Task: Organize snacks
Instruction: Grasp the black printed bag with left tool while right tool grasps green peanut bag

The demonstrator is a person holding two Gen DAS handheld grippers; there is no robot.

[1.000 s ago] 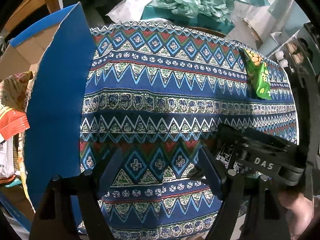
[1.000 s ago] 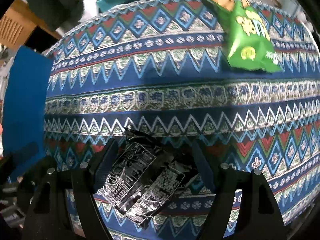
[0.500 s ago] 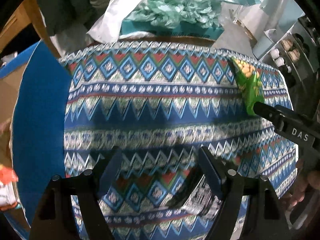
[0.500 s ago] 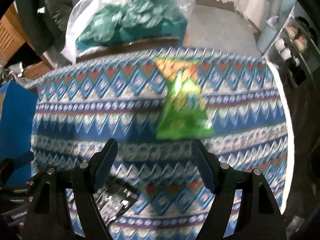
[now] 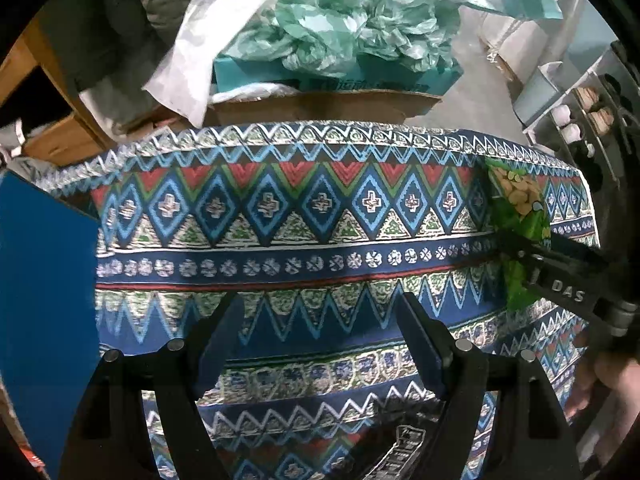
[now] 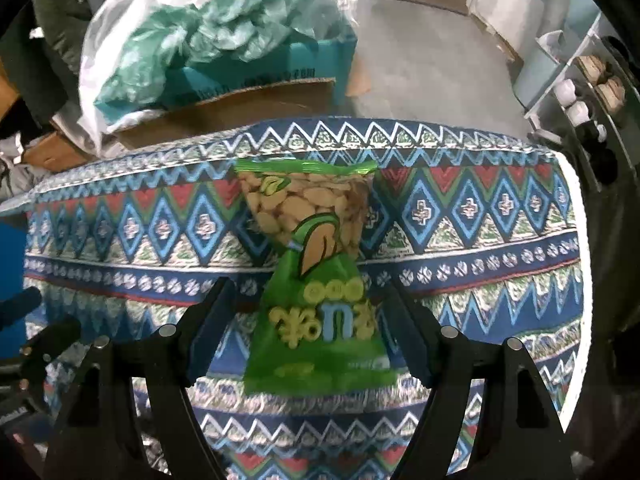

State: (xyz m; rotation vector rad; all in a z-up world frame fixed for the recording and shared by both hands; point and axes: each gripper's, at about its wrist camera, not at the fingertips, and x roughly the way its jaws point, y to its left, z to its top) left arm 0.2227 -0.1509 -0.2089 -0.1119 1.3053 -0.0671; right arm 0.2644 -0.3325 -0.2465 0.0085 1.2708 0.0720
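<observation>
Cloth [image 6: 480,264]: patterned in blue, red, green and white bands, covered the table top in both views.
Green snack bag [image 6: 316,300]: lay flat on the cloth, clear window of pale nuts at its far end, printed green panel at its near end; in the left view [image 5: 520,224] it lay at the far right of the table.
Right gripper [image 6: 310,340]: jaws spread wide, one finger [image 6: 208,332] on each side of the bag's near half; whether they touched the bag could not be told.
Left gripper [image 5: 320,348]: jaws spread wide, nothing between them, over the cloth near the middle of the table.
Black packet [image 5: 400,456]: lay at the near edge of the table, partly hidden behind the left gripper's right finger.
Blue board [image 5: 44,300]: stood at the left edge of the table.
Teal box [image 5: 336,76]: beyond the far edge, stuffed with crumpled green plastic.
White bag [image 5: 192,60]: draped left of the box.
</observation>
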